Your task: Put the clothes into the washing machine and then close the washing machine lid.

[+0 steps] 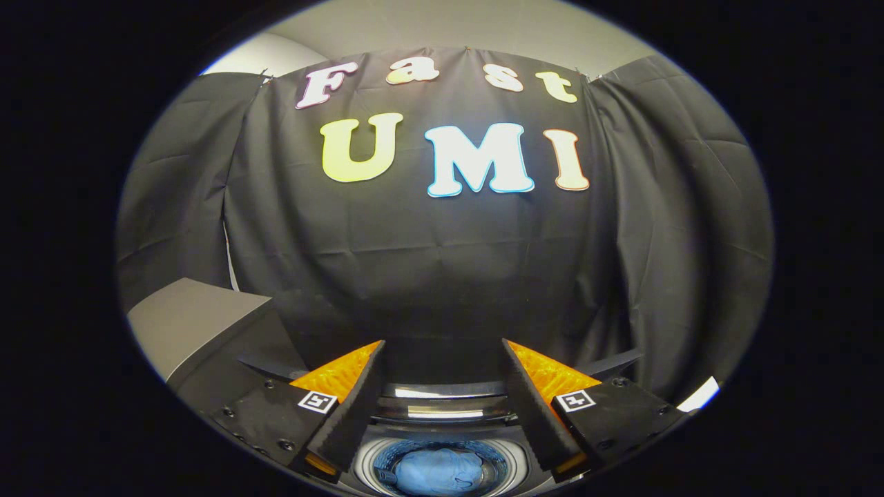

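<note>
A: What's the biggest thing?
B: One washer (442, 414), lid up, round drum open below the tool, at six o'clock from the fingers.
A: And the clothes?
B: One crumpled light-blue bundle (436, 471) lying inside the drum, between the fingers and beneath them.
A: Anything else?
B: One grey box (190, 324) at nine o'clock.
A: The tool?
B: The tool (442, 352) is spread wide, holding nothing, two fingers (356, 407) well apart.

A grey box-like cabinet with a flat top (193, 321) stands left of the fingers. Beyond them hangs the creased black cloth wall (442, 262).
</note>
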